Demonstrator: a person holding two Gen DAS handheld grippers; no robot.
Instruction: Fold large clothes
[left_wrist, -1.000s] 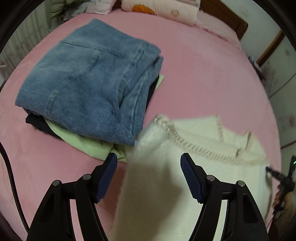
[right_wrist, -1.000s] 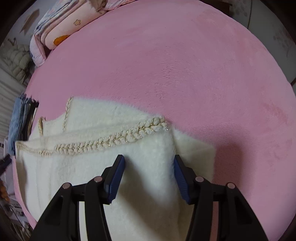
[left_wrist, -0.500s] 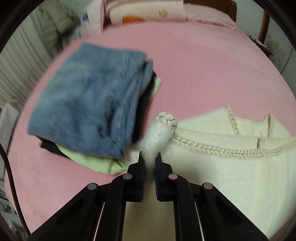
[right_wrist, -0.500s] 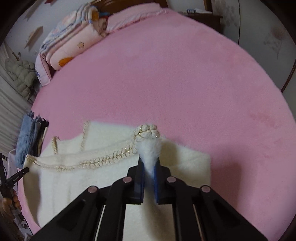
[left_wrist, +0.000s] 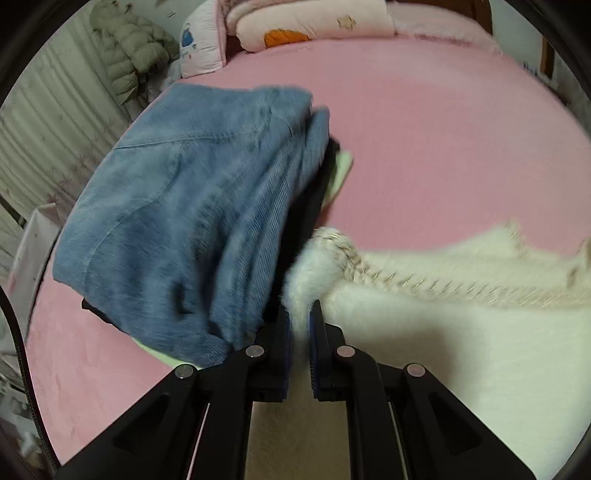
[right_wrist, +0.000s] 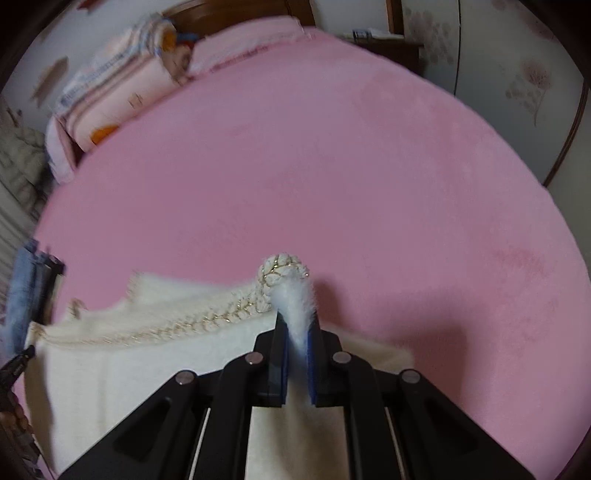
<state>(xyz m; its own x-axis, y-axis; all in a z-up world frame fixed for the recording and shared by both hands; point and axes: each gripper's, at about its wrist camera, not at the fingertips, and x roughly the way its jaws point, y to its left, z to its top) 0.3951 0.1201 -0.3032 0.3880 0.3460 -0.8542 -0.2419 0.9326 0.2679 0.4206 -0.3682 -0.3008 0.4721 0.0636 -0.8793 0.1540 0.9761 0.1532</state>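
Observation:
A fluffy cream garment (left_wrist: 443, 332) with a braided gold-flecked trim lies on the pink bed (left_wrist: 424, 129). My left gripper (left_wrist: 299, 332) is shut on the garment's left corner, and a tuft of fleece bulges up between its blue pads. In the right wrist view the same cream garment (right_wrist: 129, 362) spreads to the left, and my right gripper (right_wrist: 297, 339) is shut on its right corner, with the trim end curling above the jaws.
A stack of folded clothes with blue jeans (left_wrist: 192, 229) on top sits just left of the left gripper, also seen as jeans (right_wrist: 22, 295) at the left edge. Pillows and a folded quilt (left_wrist: 314, 26) lie at the headboard. A hand (right_wrist: 14, 417) shows low on the left.
Both grippers went from open over the garment to shut on its corners. The left one then moved closer to the folded stack, lifting its corner; the right one raised its corner slightly.

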